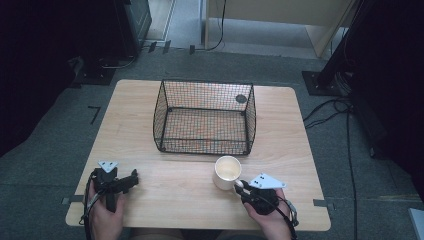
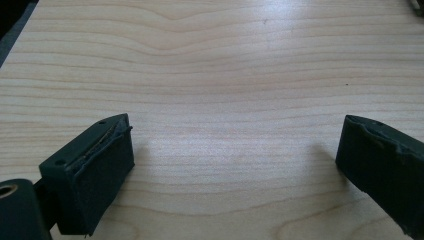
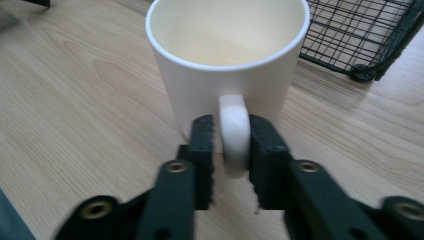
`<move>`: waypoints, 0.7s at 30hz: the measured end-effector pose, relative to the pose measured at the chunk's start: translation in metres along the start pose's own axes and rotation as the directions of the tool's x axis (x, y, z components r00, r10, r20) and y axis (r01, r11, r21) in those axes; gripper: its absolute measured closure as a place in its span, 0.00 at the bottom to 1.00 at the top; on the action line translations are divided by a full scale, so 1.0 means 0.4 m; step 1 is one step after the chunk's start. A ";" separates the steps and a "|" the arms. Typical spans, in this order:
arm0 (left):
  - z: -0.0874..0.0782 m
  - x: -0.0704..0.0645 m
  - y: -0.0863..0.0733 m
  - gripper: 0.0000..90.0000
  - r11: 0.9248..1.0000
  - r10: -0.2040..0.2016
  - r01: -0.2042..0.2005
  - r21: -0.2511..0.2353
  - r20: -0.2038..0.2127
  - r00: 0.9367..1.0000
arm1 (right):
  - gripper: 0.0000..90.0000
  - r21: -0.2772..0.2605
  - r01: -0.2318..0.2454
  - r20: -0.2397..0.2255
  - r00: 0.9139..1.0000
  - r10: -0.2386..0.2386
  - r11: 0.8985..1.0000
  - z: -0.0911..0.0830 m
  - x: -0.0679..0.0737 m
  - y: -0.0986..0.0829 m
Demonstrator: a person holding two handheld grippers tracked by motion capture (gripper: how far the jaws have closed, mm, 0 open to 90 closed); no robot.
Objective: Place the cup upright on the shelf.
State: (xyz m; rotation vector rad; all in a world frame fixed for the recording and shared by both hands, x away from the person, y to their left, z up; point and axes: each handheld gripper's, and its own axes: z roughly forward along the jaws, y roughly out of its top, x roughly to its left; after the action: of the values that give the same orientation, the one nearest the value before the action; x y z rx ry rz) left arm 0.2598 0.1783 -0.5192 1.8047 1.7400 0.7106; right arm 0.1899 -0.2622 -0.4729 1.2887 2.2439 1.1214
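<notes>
A white mug (image 1: 227, 171) stands upright on the wooden table (image 1: 165, 172), just in front of a black wire basket (image 1: 204, 117). Seen from the right gripper view, the mug (image 3: 227, 65) looks empty, and its handle (image 3: 234, 131) sits between the two black jaws. My right gripper (image 3: 233, 150) is shut on that handle; from above the right gripper (image 1: 241, 185) sits at the mug's near right side. My left gripper (image 1: 134, 177) rests near the table's front left, open, with bare wood between its jaws (image 2: 235, 150).
The wire basket (image 3: 360, 35) is empty and stands in the table's middle, its open top up. Grey carpet, cables (image 1: 330, 112) and dark stands surround the table. Bare wood lies between the two grippers.
</notes>
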 end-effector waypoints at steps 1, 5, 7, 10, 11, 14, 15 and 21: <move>0.000 0.000 0.000 0.02 1.000 0.000 0.000 0.000 0.000 1.000 | 0.88 0.004 0.008 -0.016 1.000 -0.008 1.000 0.001 0.001 0.000; 0.000 0.000 0.000 0.02 1.000 0.000 0.000 0.000 0.000 1.000 | 0.89 -0.004 0.049 -0.012 0.999 -0.049 0.999 0.001 0.012 0.002; 0.000 0.000 0.000 0.02 1.000 0.000 0.000 0.000 0.000 1.000 | 0.89 -0.008 0.057 -0.008 0.998 -0.057 0.998 0.001 0.012 0.003; 0.000 0.000 0.000 0.02 1.000 0.000 0.000 0.000 0.000 1.000 | 0.89 -0.021 0.061 -0.012 0.998 -0.062 0.998 -0.010 0.013 0.013; 0.000 0.000 0.000 0.02 1.000 0.000 0.000 0.000 0.000 1.000 | 0.90 -0.021 0.066 -0.012 0.998 -0.066 0.998 -0.012 0.013 0.017; 0.000 0.000 0.000 0.02 1.000 0.000 0.000 0.000 0.000 1.000 | 0.90 -0.026 0.068 -0.014 0.998 -0.068 0.997 -0.016 0.013 0.024; 0.000 0.000 0.000 0.02 1.000 0.000 0.000 0.000 0.000 1.000 | 0.90 -0.028 0.067 -0.018 0.998 -0.068 0.997 -0.018 0.014 0.031; 0.000 0.000 0.000 0.02 1.000 0.000 0.000 0.000 0.000 1.000 | 0.90 -0.059 0.067 -0.045 0.997 -0.069 0.996 -0.028 0.013 0.061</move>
State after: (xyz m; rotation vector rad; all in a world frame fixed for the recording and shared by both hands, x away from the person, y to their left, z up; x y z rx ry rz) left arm 0.2598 0.1783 -0.5192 1.8054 1.7397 0.7102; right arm 0.1945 -0.2563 -0.4468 1.1665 2.2537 1.1937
